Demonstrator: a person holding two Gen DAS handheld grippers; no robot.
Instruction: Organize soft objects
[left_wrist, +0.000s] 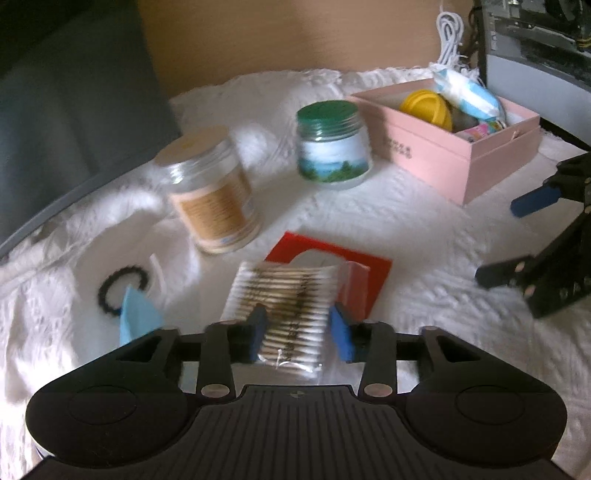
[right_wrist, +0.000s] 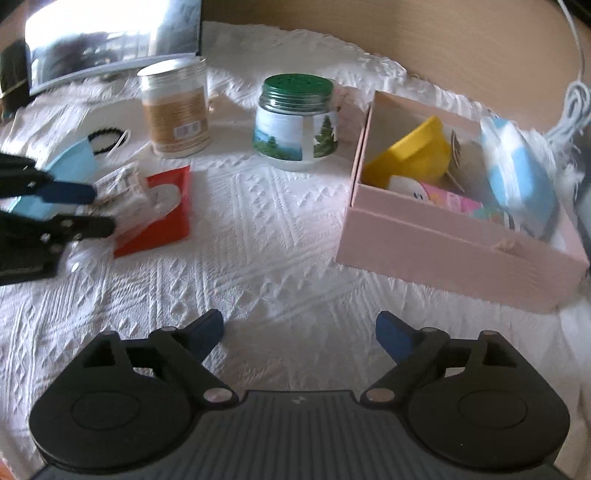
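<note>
Clear-wrapped cotton swabs (left_wrist: 284, 314) lie between your left gripper (left_wrist: 298, 330) jaws, half open and not pressing, ready to pinch; your right gripper (right_wrist: 299, 334), wide and empty, faces the pink box (right_wrist: 443, 254) for sorting.

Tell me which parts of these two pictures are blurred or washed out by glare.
Left wrist view: the cotton swab pack and tan-label jar are smeared by motion, and edges bend with fisheye. Right wrist view: the left gripper is blurred, and glare bleaches the shiny panel at top left.
</note>
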